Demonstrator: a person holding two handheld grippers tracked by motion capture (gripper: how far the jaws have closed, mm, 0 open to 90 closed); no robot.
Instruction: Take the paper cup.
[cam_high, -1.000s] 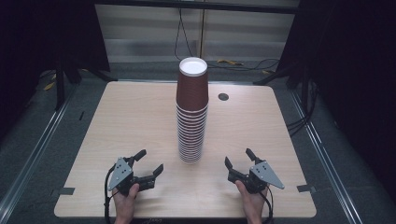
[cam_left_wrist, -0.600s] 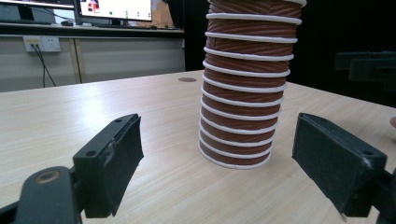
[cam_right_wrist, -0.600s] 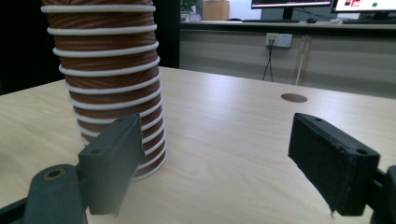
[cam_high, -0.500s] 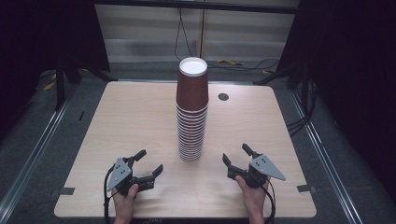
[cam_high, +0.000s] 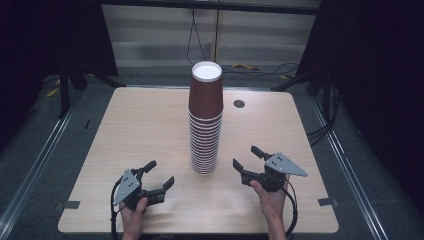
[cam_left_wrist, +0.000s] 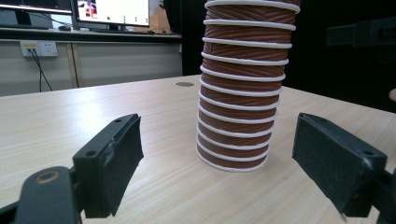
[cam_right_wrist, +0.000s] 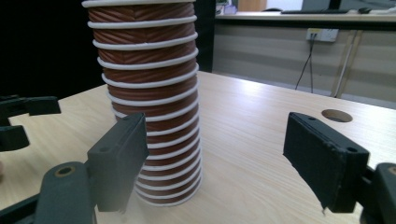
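Brown paper cups, nested in one tall stack (cam_high: 205, 120), stand upright at the middle of the desk (cam_high: 140, 125), nearer its front edge than the cable hole (cam_high: 239, 103) by the back edge. My right gripper (cam_high: 245, 156) has lifted off the desk over the last second and edged toward the stack's base, jaws wide with nothing between them. My left gripper (cam_high: 160, 172) has kept its place by the front edge, jaws equally wide and empty. Neither touches the cups. I judge the right is beginning its approach, probably to take hold of the stack.
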